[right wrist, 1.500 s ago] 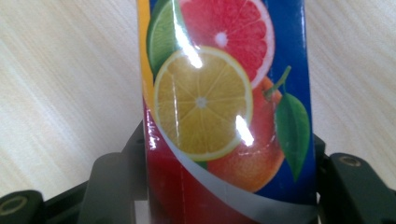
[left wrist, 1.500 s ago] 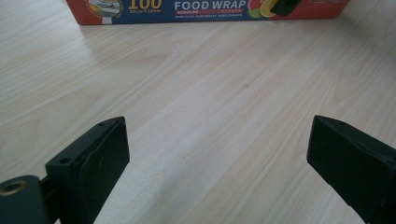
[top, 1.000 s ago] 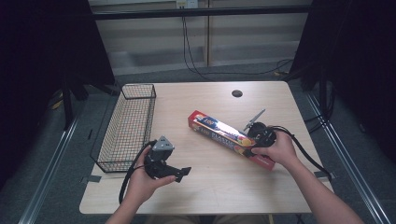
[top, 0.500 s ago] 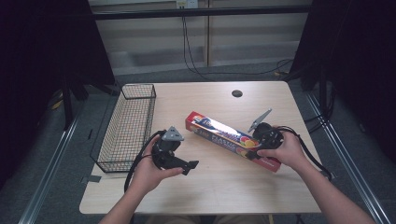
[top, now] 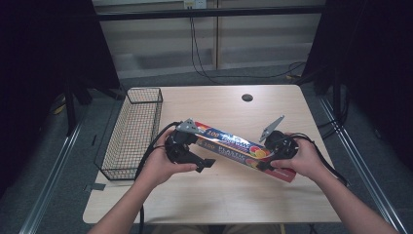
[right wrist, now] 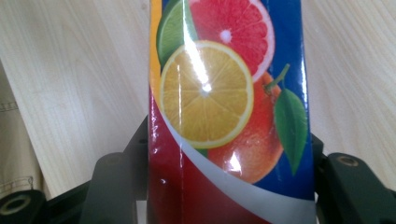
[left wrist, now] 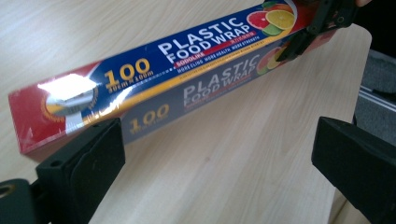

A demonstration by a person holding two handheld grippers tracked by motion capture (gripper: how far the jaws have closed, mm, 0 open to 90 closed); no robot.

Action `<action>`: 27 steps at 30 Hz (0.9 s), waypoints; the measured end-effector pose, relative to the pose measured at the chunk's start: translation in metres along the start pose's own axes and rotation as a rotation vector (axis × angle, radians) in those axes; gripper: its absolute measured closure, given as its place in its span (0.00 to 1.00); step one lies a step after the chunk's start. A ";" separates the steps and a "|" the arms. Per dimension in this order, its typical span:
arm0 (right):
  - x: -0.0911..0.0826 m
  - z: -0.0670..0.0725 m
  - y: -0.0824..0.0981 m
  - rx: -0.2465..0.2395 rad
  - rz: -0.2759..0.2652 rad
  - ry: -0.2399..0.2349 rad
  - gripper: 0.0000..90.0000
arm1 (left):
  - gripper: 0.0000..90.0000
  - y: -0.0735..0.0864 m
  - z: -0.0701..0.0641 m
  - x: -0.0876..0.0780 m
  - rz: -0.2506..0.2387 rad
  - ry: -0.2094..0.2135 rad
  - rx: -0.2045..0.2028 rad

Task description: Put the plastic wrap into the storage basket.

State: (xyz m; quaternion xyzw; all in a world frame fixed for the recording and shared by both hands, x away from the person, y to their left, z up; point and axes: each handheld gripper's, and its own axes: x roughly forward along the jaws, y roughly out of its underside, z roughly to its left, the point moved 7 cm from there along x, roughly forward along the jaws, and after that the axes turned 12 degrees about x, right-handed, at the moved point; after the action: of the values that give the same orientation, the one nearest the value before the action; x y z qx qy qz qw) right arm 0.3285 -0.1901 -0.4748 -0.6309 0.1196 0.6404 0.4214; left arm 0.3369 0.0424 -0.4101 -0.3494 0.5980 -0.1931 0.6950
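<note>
A long box [top: 234,148] of plastic food wrap lies aslant across the middle of the table [top: 224,200], its right end nearer the right edge. The right gripper [top: 272,158] is clamped on that end, a jaw pressed to each side of the box. The left gripper [top: 202,165] sits at the box's left end, jaws wide apart, one just beside the box. A wire basket [top: 134,134] stands along the left edge. The table's near and far strips lie bare.
</note>
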 end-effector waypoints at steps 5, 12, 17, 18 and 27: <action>-0.001 0.004 0.001 -0.013 0.006 -0.018 0.48 | 0.00 -0.010 -0.001 0.005 0.006 0.024 0.036; -0.004 0.009 0.000 -0.040 0.007 -0.030 0.48 | 0.02 -0.019 0.003 0.013 0.039 0.031 0.072; -0.003 0.013 0.000 -0.068 0.011 -0.031 0.48 | 0.04 -0.022 0.008 0.020 0.065 0.032 0.110; -0.002 0.014 0.001 -0.069 0.018 -0.034 0.48 | 0.05 -0.022 0.007 0.021 0.065 0.033 0.116; -0.006 0.019 -0.001 -0.096 0.019 -0.044 0.48 | 0.06 -0.030 0.009 0.032 0.112 0.028 0.191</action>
State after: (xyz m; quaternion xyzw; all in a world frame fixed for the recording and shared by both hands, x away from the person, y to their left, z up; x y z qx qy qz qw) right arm 0.3146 -0.1786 -0.4661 -0.6351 0.0856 0.6631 0.3869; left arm 0.3566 0.0023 -0.4107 -0.2452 0.6050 -0.2149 0.7264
